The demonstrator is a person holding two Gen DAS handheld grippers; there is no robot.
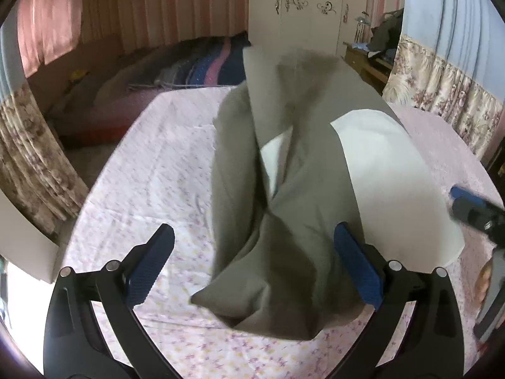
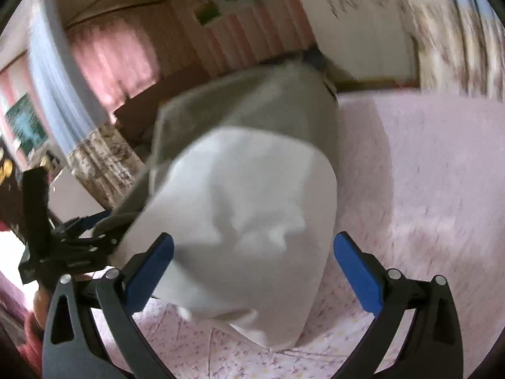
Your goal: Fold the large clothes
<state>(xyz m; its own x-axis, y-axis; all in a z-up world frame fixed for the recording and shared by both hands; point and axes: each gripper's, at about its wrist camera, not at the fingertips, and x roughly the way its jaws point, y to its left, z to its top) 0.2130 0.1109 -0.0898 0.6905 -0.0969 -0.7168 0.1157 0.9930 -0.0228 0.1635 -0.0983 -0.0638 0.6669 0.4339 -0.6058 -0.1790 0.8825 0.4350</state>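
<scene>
Left gripper (image 1: 254, 263) and right gripper (image 2: 254, 271): fingers spread, pinching nothing; grey-and-white garment (image 1: 300, 164) lies bunched on bed (image 1: 151, 164).

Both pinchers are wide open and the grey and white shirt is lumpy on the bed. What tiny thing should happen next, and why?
Probably lower the left gripper onto the bunched grey end of the garment and close there. Its jaws stand open either side of that fold, gripping nothing, and the cloth lies rumpled on the flowered sheet. The right gripper is open over the white part too.
</scene>
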